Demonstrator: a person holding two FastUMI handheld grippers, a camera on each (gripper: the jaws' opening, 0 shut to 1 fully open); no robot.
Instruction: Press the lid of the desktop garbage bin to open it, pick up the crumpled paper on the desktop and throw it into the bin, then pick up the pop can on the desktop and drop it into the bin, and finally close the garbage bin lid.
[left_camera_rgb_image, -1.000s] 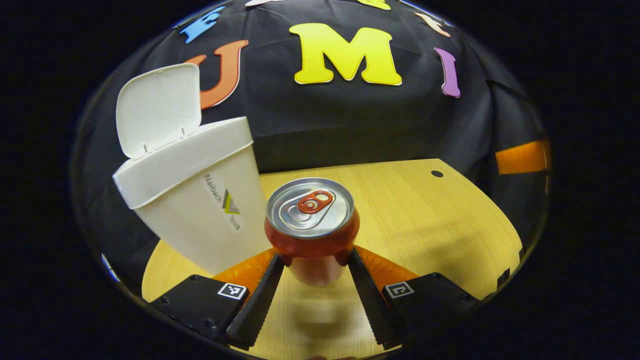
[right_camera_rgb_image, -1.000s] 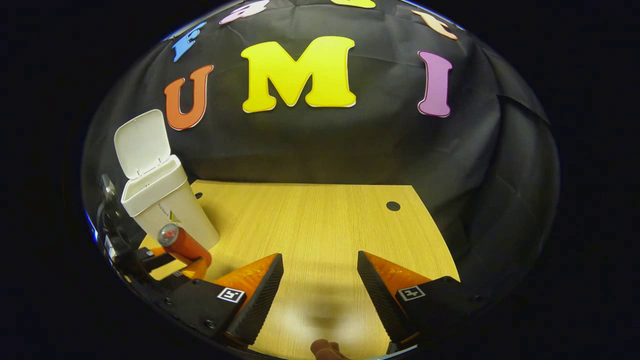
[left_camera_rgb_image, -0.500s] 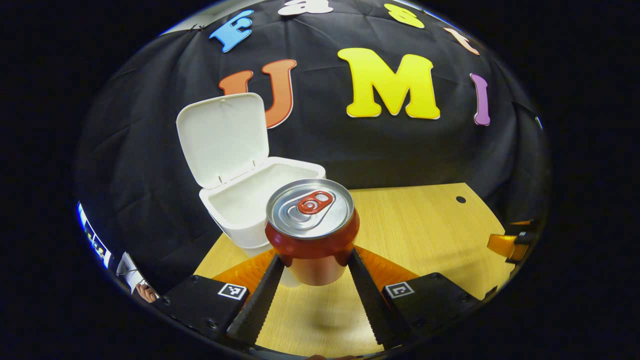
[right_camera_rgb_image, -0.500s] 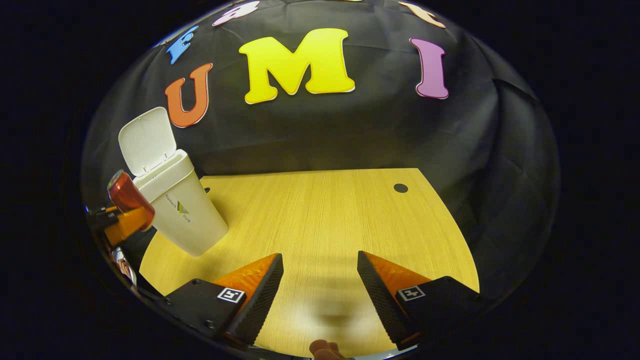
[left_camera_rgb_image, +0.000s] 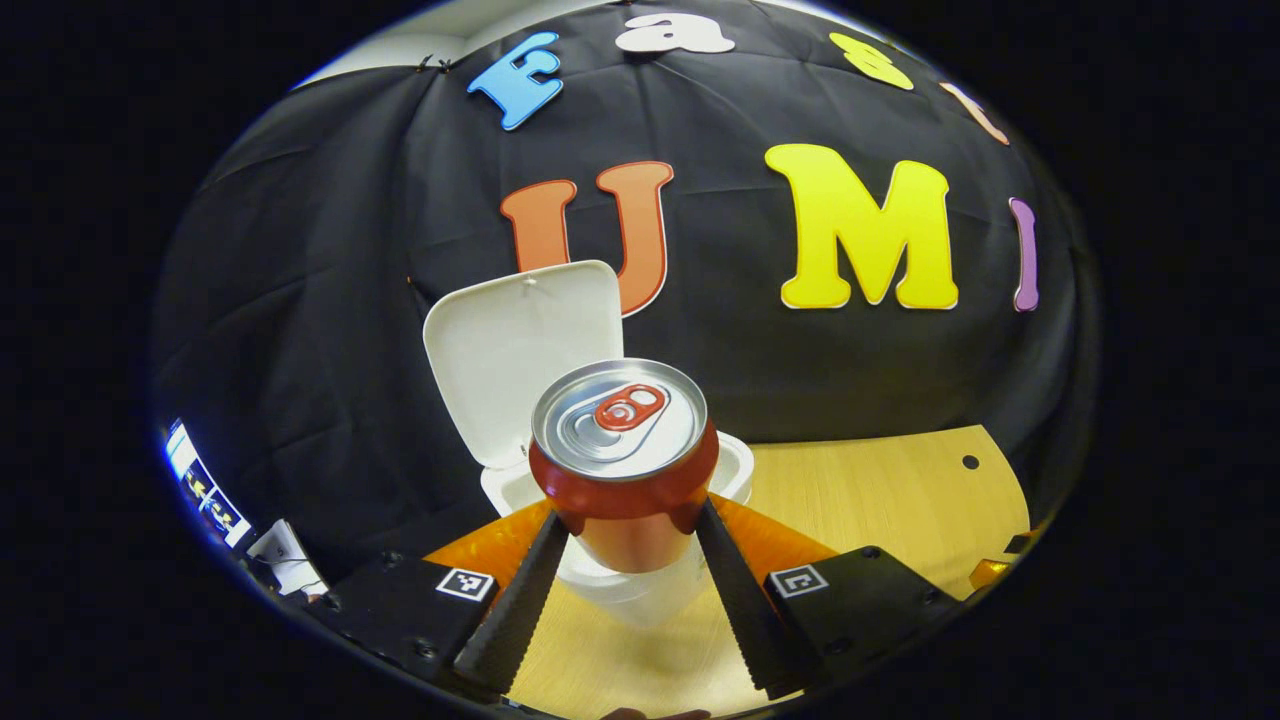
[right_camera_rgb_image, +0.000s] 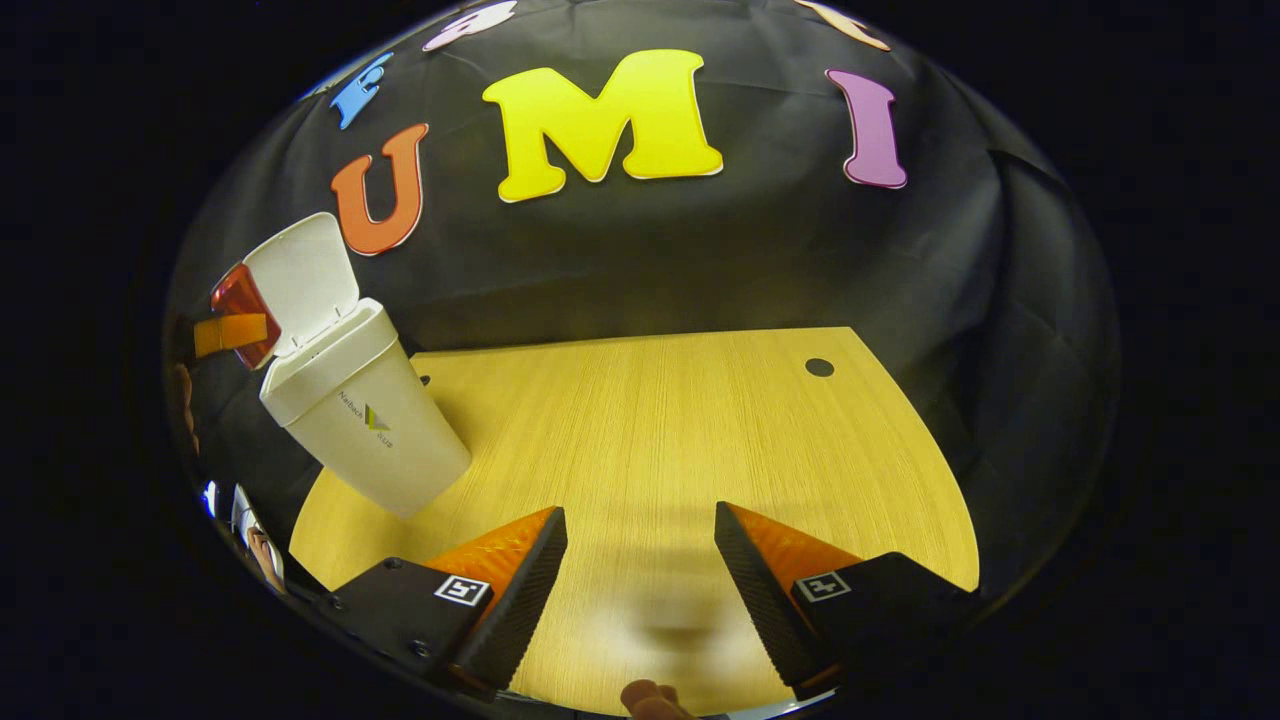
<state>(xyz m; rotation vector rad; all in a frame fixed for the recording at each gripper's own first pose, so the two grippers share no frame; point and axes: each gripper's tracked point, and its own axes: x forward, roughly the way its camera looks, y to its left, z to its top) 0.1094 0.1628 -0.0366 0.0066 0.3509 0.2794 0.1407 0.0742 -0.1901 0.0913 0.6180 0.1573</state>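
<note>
Left gripper view: our left gripper (left_camera_rgb_image: 625, 515) holds the red aluminium pop can (left_camera_rgb_image: 623, 460), jaws clamped on it, above the open white plastic bin (left_camera_rgb_image: 735, 478).
We judge the can-drop step: next, release. Right gripper (right_camera_rgb_image: 640, 560) hangs unclenched over the wooden table (right_camera_rgb_image: 650, 440).

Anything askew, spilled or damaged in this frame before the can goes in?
Nothing stands out. The bin stands on the table with its lid up, and the can, undented, is held between the left gripper's fingers over the opening. The right gripper is open.
</note>
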